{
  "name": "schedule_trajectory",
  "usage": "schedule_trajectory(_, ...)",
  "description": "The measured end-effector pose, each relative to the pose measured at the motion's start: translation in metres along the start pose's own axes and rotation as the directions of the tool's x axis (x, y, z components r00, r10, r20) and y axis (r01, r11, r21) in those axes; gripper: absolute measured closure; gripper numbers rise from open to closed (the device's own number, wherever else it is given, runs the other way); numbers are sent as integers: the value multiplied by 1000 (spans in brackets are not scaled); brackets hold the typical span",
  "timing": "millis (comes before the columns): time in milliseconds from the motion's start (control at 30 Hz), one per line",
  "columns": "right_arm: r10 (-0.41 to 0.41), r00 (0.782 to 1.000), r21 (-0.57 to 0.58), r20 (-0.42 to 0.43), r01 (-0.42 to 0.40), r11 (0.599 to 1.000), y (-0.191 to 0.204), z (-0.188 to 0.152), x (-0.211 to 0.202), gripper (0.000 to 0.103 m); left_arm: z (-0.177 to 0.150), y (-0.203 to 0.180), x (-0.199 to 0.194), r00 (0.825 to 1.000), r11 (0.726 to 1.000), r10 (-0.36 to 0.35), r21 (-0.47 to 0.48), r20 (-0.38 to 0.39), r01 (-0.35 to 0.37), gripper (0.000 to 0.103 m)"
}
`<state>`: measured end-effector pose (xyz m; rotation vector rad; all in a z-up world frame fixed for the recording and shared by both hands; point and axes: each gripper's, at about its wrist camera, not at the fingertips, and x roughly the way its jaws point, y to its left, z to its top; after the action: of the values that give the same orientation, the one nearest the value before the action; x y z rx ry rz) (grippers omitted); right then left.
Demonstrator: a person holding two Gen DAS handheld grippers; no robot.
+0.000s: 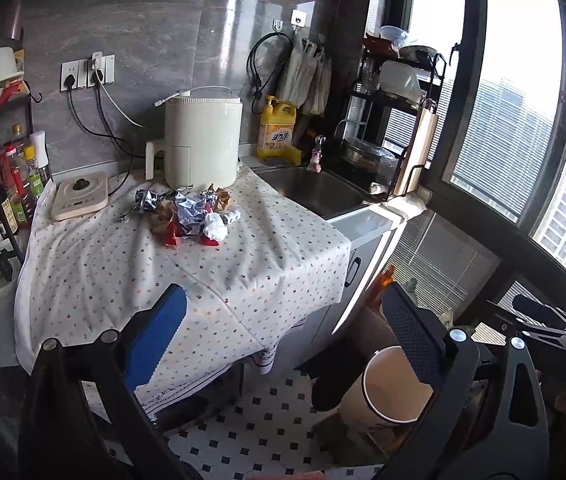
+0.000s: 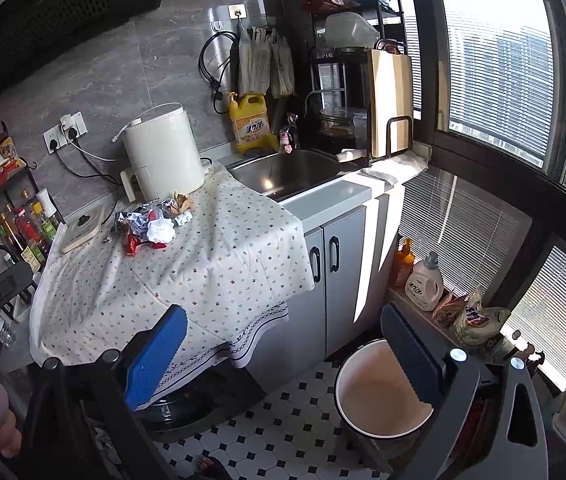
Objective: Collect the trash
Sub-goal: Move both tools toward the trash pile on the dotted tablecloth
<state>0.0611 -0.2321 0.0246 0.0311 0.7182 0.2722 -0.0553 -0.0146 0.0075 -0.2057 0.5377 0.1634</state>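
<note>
Crinkled silver foil wrappers (image 1: pixel 187 210) are glinting on the matt dotted white cloth (image 1: pixel 187 272). The glossy grey wall tiles (image 1: pixel 131 40) are reflecting light, beside the brushed steel sink (image 2: pixel 291 174).

Blue-and-red characters are printed on the yellow detergent bottle (image 2: pixel 252 122) and blue ones on the white detergent jug (image 2: pixel 423 282); neither label can be read. Legible text: none.

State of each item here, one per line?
Left gripper: open, empty.
Right gripper: open, empty.
Crumpled foil and paper trash pile: lying on the dotted tablecloth.
Round white bin: upright, empty.
Grey cabinet doors: shut.
</note>
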Motion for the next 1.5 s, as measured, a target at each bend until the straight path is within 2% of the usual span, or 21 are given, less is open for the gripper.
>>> schedule_trajectory(900,46,999,-9,17,-46,999,-4,6,1,8,0,-3,-23,997,998,63,-25,47,-62,6)
schedule_trajectory(1500,72,997,15,-9,-72,997,-6,9,9,8,0,2,-18,995,995,96,-37,2,-96,6)
